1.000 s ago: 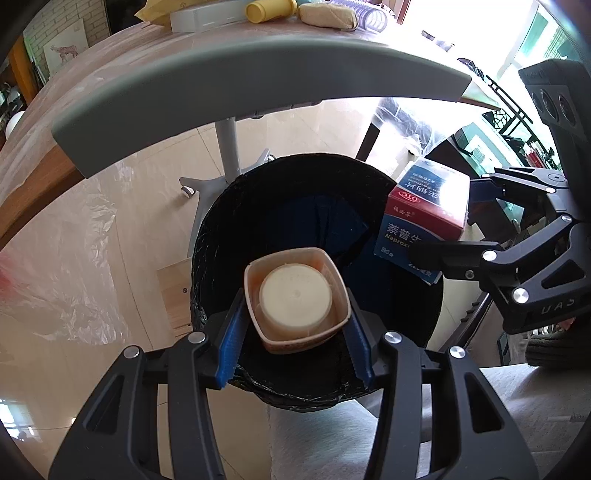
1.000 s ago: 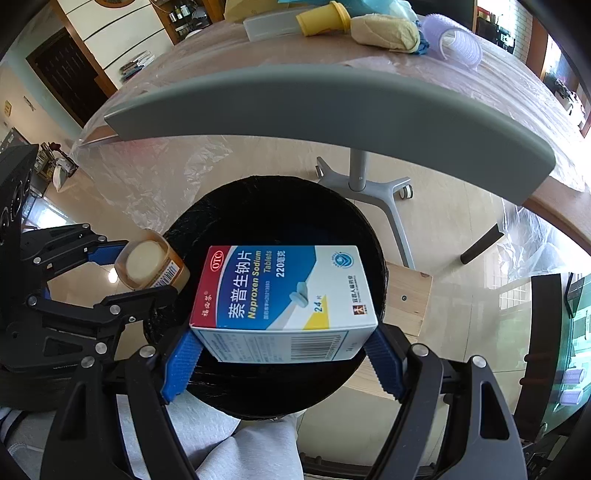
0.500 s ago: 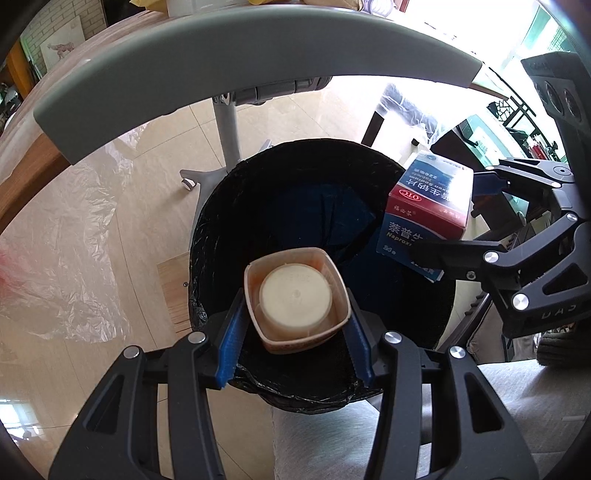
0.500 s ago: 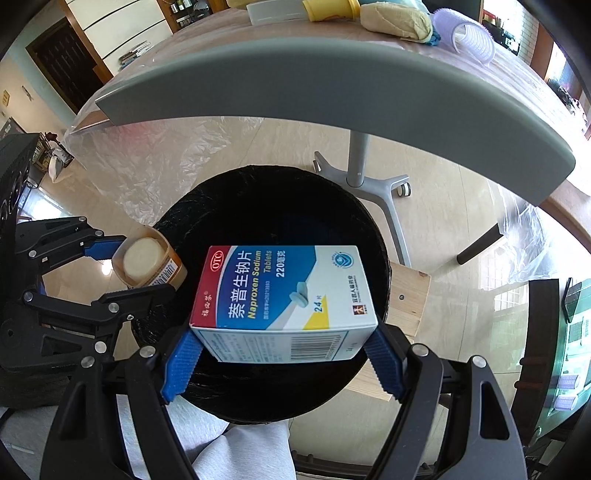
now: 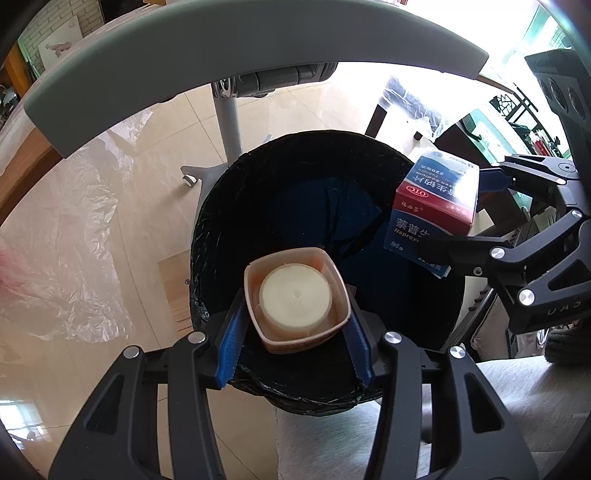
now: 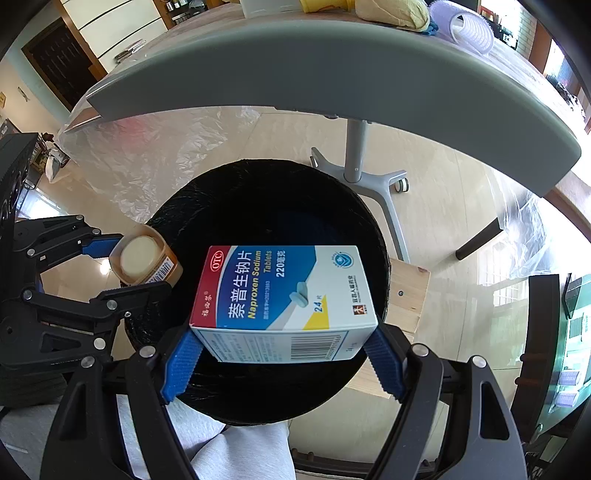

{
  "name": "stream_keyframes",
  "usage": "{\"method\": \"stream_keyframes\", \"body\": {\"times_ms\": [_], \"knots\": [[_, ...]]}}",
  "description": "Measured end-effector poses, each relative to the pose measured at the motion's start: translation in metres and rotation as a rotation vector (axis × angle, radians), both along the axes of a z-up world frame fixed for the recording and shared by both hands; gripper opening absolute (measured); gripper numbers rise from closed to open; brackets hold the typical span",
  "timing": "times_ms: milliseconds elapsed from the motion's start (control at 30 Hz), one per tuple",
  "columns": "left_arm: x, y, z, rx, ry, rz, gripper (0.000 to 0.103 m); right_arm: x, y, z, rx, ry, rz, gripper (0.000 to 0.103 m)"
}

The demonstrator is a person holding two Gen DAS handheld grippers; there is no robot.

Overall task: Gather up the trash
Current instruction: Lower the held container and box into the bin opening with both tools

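My left gripper (image 5: 295, 343) is shut on an orange plastic jar with a cream lid (image 5: 295, 297), held over the near rim of a black-lined round trash bin (image 5: 236, 206). My right gripper (image 6: 282, 360) is shut on a white, blue and red Naproxen medicine box (image 6: 284, 295), held above the same bin (image 6: 258, 192). Each gripper shows in the other's view: the right one with the box (image 5: 436, 206) at the bin's right rim, the left one with the jar (image 6: 144, 258) at the bin's left rim.
A grey curved tabletop (image 6: 332, 81) on a wheeled pedestal (image 6: 358, 173) overhangs the bin's far side, with a yellow item and a lilac roller (image 6: 469, 26) on it. Crumpled clear plastic sheet (image 5: 66, 236) lies on the tiled floor. A wooden block (image 6: 406, 299) sits by the bin.
Both grippers have come lower and closer to the bin, which looks larger now. The tabletop has risen in both views. Both still hold their items.
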State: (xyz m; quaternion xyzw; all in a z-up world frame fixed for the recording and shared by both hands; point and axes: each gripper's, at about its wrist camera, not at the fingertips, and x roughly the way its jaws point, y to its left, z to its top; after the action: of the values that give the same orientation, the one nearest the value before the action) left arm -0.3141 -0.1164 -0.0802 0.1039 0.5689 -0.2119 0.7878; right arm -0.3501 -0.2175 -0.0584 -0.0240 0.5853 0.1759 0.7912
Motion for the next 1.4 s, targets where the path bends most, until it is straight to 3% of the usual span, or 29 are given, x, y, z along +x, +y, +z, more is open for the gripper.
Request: {"method": "stream_keyframes", "body": {"times_ms": [1400], "knots": [[0.0038, 0.0028, -0.0036, 0.029, -0.004, -0.009, 0.050, 0.0045, -0.0005, -0.0030, -0.005, 0.014, -0.014, 0.078]]}}
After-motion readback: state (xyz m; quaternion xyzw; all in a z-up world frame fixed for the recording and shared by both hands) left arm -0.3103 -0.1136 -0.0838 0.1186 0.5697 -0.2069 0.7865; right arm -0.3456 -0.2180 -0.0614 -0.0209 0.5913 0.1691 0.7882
